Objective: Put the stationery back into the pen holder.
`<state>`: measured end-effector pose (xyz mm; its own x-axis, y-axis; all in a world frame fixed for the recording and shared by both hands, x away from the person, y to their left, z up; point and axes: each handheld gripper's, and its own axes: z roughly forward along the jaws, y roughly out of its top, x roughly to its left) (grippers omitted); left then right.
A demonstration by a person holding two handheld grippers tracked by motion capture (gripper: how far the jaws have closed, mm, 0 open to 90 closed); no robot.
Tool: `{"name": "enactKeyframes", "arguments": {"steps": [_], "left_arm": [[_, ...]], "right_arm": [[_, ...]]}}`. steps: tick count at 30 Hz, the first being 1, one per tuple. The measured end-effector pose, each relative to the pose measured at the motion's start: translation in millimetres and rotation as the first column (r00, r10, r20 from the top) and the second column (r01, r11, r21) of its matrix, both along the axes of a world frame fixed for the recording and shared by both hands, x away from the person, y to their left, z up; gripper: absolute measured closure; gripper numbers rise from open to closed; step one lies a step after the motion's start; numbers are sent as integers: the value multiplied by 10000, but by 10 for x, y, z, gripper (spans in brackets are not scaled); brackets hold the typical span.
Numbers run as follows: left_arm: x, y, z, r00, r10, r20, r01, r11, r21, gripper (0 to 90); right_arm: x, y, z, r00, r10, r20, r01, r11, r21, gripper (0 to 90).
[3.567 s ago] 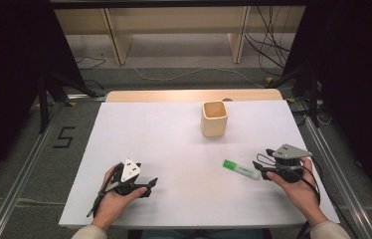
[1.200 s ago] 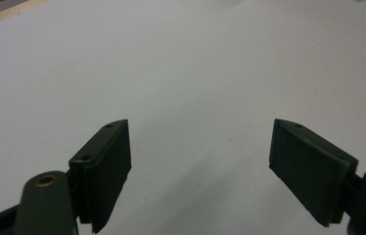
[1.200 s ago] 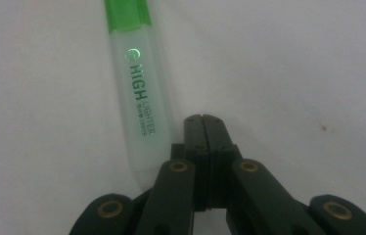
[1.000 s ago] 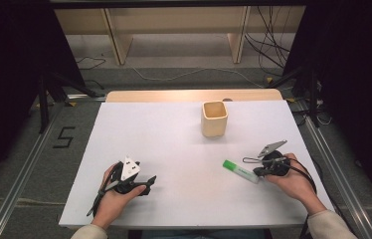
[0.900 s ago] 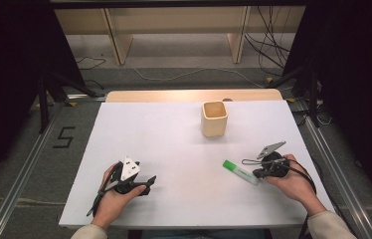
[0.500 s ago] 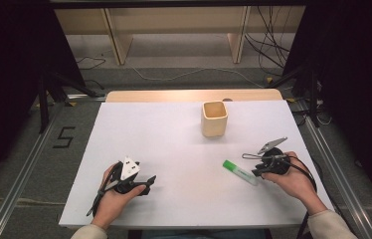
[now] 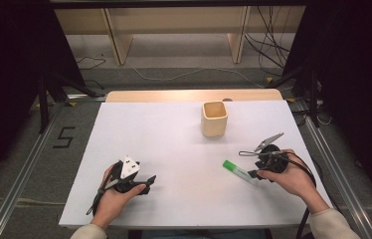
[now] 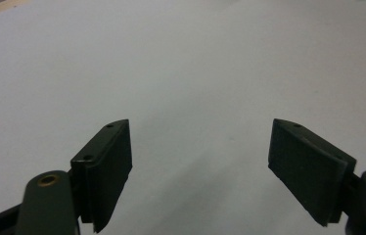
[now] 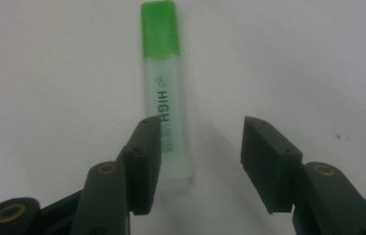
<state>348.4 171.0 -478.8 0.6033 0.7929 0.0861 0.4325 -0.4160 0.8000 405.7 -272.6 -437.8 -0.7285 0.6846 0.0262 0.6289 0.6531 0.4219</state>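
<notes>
A green highlighter [image 7: 238, 170] lies flat on the white table [image 7: 174, 149], its green cap [image 9: 159, 27] pointing away from my right gripper [image 7: 250, 165]. In the right gripper view the right gripper [image 9: 200, 156] stands open. Its jaws have just been opening, and the highlighter's near end [image 9: 171, 142] sits between them, close to the left jaw, with neither pad pressing on it. My left gripper [image 7: 148, 183] rests at the front left of the table. The left gripper view shows the left gripper [image 8: 200, 166] wide open over bare table, with nothing between its jaws.
A beige square cup [image 7: 214, 118] stands upright toward the back of the table, behind and left of my right hand. A wooden strip [image 7: 194, 95] runs along the far edge. Metal rails [image 7: 333, 169] flank both sides.
The right gripper's jaws have parted from shut to open around the highlighter's near end. The right hand has rolled and shifted slightly. The left hand and the highlighter have stayed put.
</notes>
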Motion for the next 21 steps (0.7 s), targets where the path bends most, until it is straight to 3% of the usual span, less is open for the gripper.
{"name": "enactKeyframes", "arguments": {"steps": [4, 11, 15, 18, 21], "left_arm": [[-4, -9, 7, 10000, -19, 71, 19, 10000, 17, 240], [-3, -25, 3, 10000, -73, -16, 73, 10000, -31, 240], [-1, -24, 0, 10000, -85, 11, 85, 10000, -7, 240], [-4, -22, 1, 10000, -77, 5, 77, 10000, -15, 241], [-5, -19, 3, 9999, -99, 56, 99, 9999, 22, 240]], "right_arm": [[15, 54, 42, 9997, 162, -160, -163, 9998, -75, 497], [63, 176, 45, 9936, 659, -921, -721, 9953, -652, 470], [95, 265, 29, 9892, 922, -1138, -1031, 9902, -938, 473], [134, 361, -5, 9797, 1163, -1632, -1386, 9815, -1324, 482], [165, 421, -22, 9767, 1202, -1780, -1503, 9744, -1671, 492]]}}
